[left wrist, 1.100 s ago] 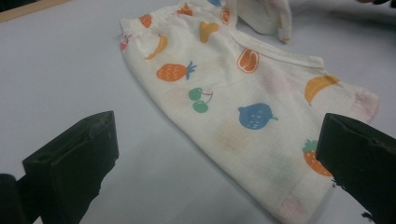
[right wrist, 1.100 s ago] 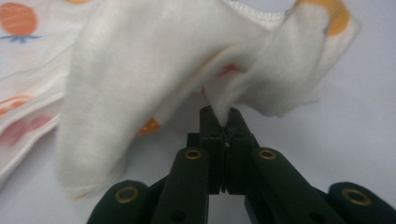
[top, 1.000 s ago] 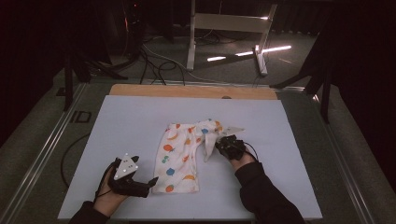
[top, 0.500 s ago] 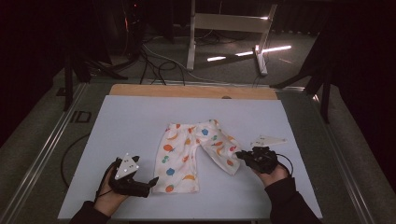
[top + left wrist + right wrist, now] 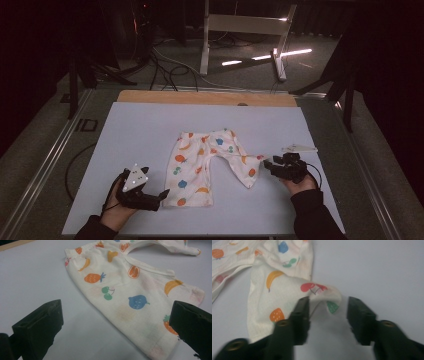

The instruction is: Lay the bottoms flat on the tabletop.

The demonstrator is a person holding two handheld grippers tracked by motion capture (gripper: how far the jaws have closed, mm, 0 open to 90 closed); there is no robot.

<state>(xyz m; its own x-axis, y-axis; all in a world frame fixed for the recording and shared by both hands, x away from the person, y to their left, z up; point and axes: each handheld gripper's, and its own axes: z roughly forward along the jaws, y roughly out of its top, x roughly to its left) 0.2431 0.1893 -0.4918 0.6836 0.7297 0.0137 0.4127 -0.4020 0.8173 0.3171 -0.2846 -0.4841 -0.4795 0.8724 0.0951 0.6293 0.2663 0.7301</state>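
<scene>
**Inspector:** Since the earlier frame, the right gripper (image 5: 270, 164) has travelled from the middle of the little fruit-print trousers (image 5: 200, 165) out toward the person's right, drawing one leg (image 5: 240, 162) with it. That leg now lies spread at an angle instead of bunched over the other.

**Clerk:** And the jaws at present?

**Inspector:** On the right gripper (image 5: 325, 306) they stand parted, with the leg's hem corner (image 5: 329, 298) curled up between them and unclamped; I judge it released. The left gripper (image 5: 117, 322) is likewise spread wide, grasping nothing, resting just beside the lower hem of the other leg (image 5: 155, 340); it has not shifted.

**Clerk:** Location of the garment?

**Inspector:** Near the middle of the pale blue table (image 5: 150, 130), waistband away from the person, both legs pointing toward them.

**Clerk:** Progress?

**Inspector:** In my judgement, unfolding is largely done. Remaining: flatten the lifted hem corner and straighten the angled leg.
</scene>
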